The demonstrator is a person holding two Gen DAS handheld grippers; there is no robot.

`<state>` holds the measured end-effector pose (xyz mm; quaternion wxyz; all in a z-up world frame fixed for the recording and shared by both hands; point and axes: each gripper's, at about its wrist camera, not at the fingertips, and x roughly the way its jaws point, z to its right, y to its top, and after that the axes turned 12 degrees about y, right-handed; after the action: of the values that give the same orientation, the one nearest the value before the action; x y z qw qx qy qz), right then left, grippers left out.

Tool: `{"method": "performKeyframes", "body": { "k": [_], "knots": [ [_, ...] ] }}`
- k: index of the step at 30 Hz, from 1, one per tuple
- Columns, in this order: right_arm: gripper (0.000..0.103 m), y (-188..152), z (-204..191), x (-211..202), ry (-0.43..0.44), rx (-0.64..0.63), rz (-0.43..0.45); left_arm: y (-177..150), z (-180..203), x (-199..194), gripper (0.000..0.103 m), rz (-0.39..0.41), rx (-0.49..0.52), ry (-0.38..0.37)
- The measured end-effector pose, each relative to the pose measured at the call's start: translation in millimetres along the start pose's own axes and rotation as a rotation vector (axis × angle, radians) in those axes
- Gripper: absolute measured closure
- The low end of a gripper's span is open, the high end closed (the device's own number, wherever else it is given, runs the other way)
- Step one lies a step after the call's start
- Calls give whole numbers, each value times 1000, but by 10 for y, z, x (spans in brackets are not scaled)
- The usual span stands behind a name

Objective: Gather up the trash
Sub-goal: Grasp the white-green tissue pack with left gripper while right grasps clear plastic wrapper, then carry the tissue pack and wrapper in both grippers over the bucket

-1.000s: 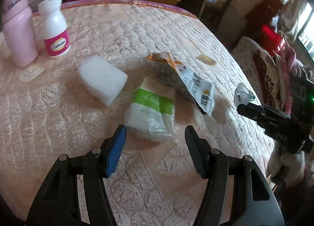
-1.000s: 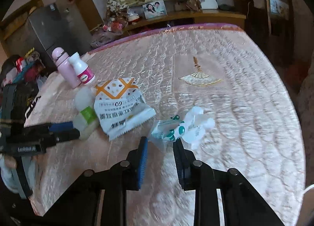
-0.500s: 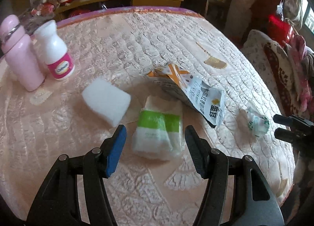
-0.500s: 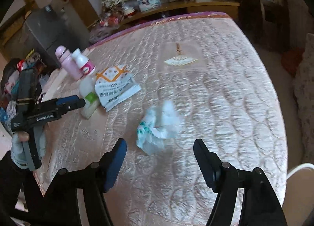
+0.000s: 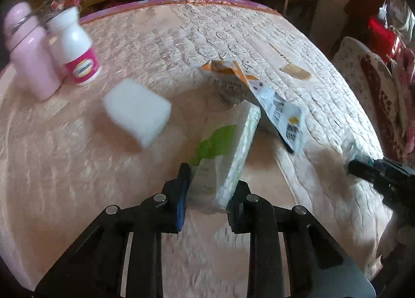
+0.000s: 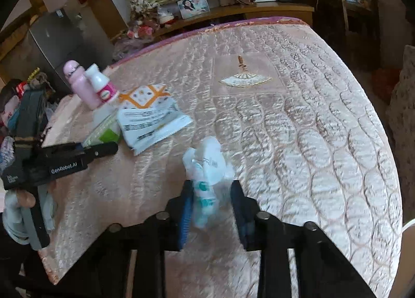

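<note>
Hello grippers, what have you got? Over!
Left gripper shut on tissue pack. Right gripper closing around crumpled wrapper, grip unclear. Snack bag leans against the pack.

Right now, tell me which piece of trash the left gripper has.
The green-banded tissue pack, tilted up between the left gripper fingers; the orange-patterned wrapper lies untouched.

Pink quilted mattress fills the room, wooden shelf with framed photo behind, grey fridge off left.
</note>
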<state>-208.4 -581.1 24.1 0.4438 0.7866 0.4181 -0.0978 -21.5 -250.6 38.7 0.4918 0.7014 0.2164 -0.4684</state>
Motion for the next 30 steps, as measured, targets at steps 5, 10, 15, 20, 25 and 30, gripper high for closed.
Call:
{"method": "performKeyframes", "body": {
  "k": [5,10,15,20,25,30],
  "knots": [
    [83,-160,-138,-318,19,-37,24,-264,51,-330,82,26,3,-41],
    [83,-353,-234,-665,21,-46,44,-393,327,-640,82,71,29,-85],
    [83,-550,-253,-999,-1,-41,79,-467,753,-902,82,123,88,-102],
    [83,-731,-239,-1316,-65,-44,102,-530,1132,-1068,82,152,134,-121],
    [83,-883,-143,-1594,-112,-21,133,-562,1473,-1178,82,172,169,-142],
    [83,-1019,31,-1841,-163,17,158,-569,1828,-1231,82,182,209,-170]
  ]
}}
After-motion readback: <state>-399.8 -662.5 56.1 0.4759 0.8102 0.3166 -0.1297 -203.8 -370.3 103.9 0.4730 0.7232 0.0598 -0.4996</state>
